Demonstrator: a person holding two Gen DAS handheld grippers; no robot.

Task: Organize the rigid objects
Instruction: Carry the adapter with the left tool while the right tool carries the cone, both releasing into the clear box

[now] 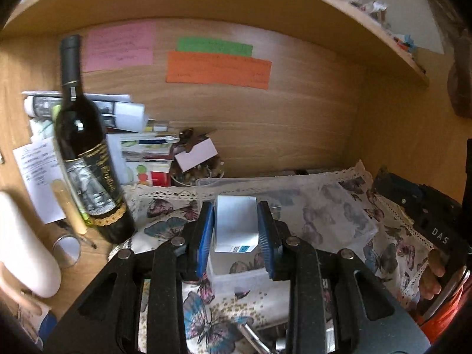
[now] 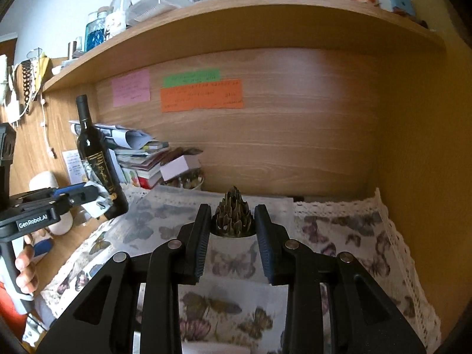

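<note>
My left gripper is shut on a small white box and holds it over a clear plastic container on the butterfly cloth. My right gripper is shut on a dark spiky cone-shaped ornament, held above the same clear container. The left gripper also shows in the right wrist view at the left, with the white box between its fingers.
A dark wine bottle stands at the left, also in the right wrist view. Behind it lie stacked papers and books and a bowl of small items. A white bottle lies at the left. A wooden shelf hangs overhead.
</note>
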